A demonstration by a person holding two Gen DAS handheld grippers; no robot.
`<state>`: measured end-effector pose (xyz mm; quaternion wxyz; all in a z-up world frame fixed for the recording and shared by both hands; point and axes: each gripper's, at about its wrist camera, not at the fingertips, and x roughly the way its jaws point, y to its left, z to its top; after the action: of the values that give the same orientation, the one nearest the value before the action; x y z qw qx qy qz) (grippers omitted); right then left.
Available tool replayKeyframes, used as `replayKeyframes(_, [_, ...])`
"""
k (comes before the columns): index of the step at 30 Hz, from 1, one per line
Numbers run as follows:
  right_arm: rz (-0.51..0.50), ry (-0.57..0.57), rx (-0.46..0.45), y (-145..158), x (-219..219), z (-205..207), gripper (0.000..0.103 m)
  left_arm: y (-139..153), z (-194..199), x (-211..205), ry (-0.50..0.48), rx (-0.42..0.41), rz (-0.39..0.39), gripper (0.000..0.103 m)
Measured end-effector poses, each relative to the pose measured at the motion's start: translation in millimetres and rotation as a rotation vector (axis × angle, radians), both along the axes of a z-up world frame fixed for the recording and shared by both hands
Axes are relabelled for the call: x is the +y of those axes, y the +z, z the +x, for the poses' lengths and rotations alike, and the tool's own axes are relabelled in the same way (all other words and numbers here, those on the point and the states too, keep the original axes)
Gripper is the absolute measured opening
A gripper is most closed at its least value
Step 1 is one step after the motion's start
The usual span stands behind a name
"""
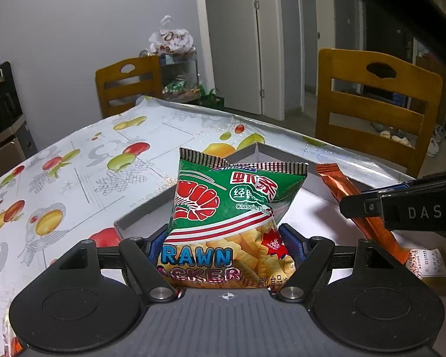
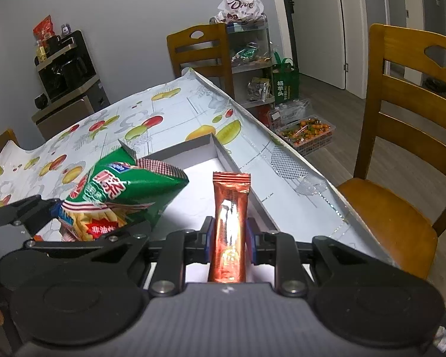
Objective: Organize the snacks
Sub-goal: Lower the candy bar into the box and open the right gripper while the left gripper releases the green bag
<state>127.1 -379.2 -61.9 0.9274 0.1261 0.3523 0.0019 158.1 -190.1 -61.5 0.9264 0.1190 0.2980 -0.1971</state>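
Green prawn cracker bag (image 1: 223,208) reading "RAWN", "ACKER" and "Classic Flavor" beside Chinese characters, "DAS" in pale letters on the right gripper (image 1: 425,211), "Dove" on a white plastic bag (image 2: 240,6) atop the shelf, Chinese characters on a green tote bag (image 2: 285,84)

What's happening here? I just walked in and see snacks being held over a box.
A person is sorting snacks with a handheld gripper in each hand. The left gripper has its jaws closed on a green prawn cracker bag, and the right gripper is clamped on an orange foil snack bar. Both packets are held over a shallow white box on the fruit-print tablecloth. Neither packet has been released yet. Another small wrapped packet lies near the right gripper.
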Motion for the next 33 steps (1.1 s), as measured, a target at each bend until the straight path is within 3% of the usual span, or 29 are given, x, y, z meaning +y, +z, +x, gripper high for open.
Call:
replayKeyframes(9, [0.009,-0.012,-0.005,0,-1,-1,0.022,-4,-1,-5,-0.003,-0.003,0.015,0.077])
replayKeyframes(13, [0.004,-0.007,-0.003,1,0,-3,0.024,-1,-3,-2,0.003,-0.006,-0.002,0.088])
replayKeyframes(17, [0.023,-0.01,-0.022,5,-1,-10,0.055,4,-9,2,0.011,-0.002,-0.026,0.098])
replayKeyframes(24, [0.05,0.006,-0.082,25,5,-34,0.083,19,-28,17,0.018,-0.004,-0.087,0.103])
replayKeyframes(30, [0.061,0.02,-0.149,47,15,-62,0.091,33,-46,38,0.075,-0.019,-0.151,0.103])
replayKeyframes(33, [0.049,0.04,-0.175,56,23,-75,0.093,40,-58,50,0.093,-0.041,-0.148,0.103])
